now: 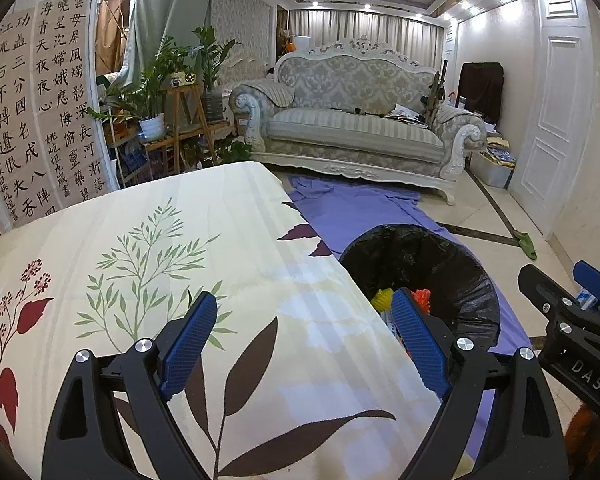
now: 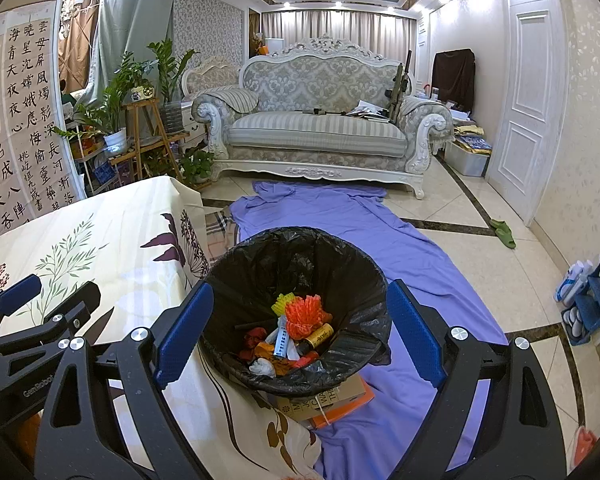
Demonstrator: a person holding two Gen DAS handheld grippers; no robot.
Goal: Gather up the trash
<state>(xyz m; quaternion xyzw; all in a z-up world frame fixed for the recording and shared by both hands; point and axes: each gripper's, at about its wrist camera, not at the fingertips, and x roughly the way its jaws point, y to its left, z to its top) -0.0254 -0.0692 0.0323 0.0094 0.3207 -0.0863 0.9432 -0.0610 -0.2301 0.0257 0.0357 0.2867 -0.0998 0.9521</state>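
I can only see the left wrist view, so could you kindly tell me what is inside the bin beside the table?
Observer: The bin holds an orange mesh ball, a small yellow bottle and crumpled wrappers.
Operator: Thanks. Does it stand on the floor?
Observer: No, it rests on books lying on the purple sheet.
Operator: Is the right gripper carrying anything?
Observer: No, the right gripper has open fingers with nothing gripped.

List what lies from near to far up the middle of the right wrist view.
Book under the bin, black-lined trash bin holding trash, purple cloth on the floor, white carved sofa, curtained window.
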